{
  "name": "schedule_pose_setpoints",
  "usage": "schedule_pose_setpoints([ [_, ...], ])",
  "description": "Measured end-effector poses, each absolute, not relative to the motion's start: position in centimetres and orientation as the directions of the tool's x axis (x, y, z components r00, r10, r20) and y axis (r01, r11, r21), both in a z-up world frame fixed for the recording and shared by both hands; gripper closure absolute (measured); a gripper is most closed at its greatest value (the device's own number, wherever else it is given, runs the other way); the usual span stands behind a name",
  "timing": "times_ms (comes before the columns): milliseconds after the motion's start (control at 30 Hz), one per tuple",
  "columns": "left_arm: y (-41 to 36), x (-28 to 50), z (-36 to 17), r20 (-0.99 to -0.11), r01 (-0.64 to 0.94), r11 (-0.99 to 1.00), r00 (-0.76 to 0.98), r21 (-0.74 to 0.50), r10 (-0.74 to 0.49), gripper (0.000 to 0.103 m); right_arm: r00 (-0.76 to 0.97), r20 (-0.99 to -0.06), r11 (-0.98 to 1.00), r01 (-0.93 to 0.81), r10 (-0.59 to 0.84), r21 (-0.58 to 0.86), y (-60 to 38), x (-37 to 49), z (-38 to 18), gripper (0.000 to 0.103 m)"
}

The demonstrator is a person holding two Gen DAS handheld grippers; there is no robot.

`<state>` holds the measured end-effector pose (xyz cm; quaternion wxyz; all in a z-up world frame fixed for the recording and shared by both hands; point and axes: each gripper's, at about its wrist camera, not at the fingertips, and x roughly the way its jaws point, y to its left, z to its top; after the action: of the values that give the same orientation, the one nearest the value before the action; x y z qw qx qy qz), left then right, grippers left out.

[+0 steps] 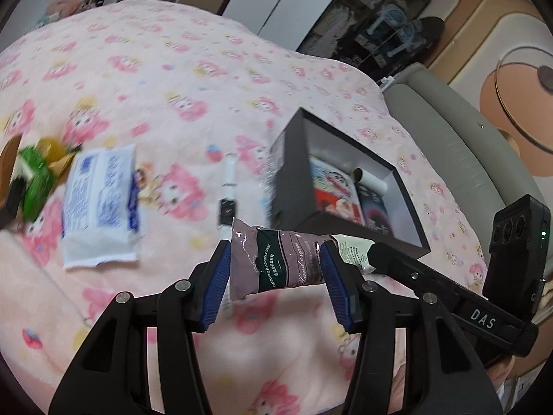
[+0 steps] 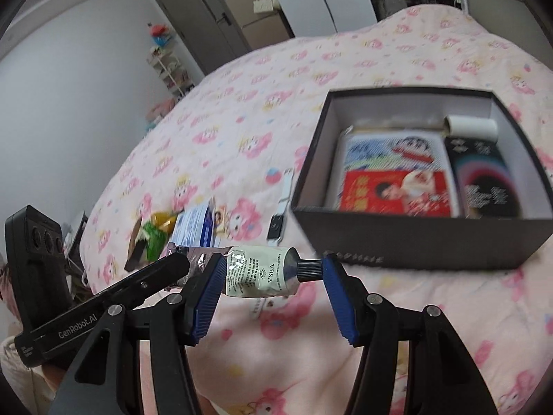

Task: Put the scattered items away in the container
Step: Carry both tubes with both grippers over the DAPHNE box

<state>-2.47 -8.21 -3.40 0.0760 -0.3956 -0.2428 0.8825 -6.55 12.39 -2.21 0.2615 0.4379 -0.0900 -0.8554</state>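
Pink bedspread (image 1: pixel 193 79): L gripper (image 1: pixel 274 266) clamps mauve tube (image 1: pixel 276 263), R gripper (image 2: pixel 271 273) clamps white tube (image 2: pixel 259 271); watch (image 2: pixel 278 223) beside box (image 2: pixel 414 238).

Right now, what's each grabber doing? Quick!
Left gripper: closed on the mauve hand cream tube, lifted off the bed.
Right gripper: closed on the pale VSEA tube, held end to end.

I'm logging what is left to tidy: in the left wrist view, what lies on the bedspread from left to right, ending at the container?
Green packet → white and blue pack → smartwatch → black box.
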Motion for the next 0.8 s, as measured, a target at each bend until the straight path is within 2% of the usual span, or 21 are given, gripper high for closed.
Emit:
schedule_pose_setpoints([
  [267,-2.8,-10.2,-1.9,-0.656,-0.026,-0.871,-0.646,-0.491,0.389,0.051,-0.552,-0.675,-0.872,0.335,-0.489,0.358,17.8,-11.3,0.1,0.049],
  [400,-0.3,-15.3,-2.5,-0.660,-0.046,-0.850,-0.610,-0.525,0.440,0.051,-0.584,-0.684,-0.896,0.346,-0.438,0.278,19.8,-15.1,0.9,0.049],
  [667,0.7,-25.4,-4.2,-0.705,0.011,-0.833,-0.539,-0.552,0.460,0.051,-0.586,-0.730,-0.919,0.362,-0.353,0.153,20.7,-24.2,0.1,0.049],
  [800,0.6,-29.4,-5.9,-0.776,0.056,-0.869,-0.480,-0.492,0.408,0.051,-0.565,-0.767,-0.920,0.383,-0.305,0.084,19.3,-27.8,-2.3,0.049],
])
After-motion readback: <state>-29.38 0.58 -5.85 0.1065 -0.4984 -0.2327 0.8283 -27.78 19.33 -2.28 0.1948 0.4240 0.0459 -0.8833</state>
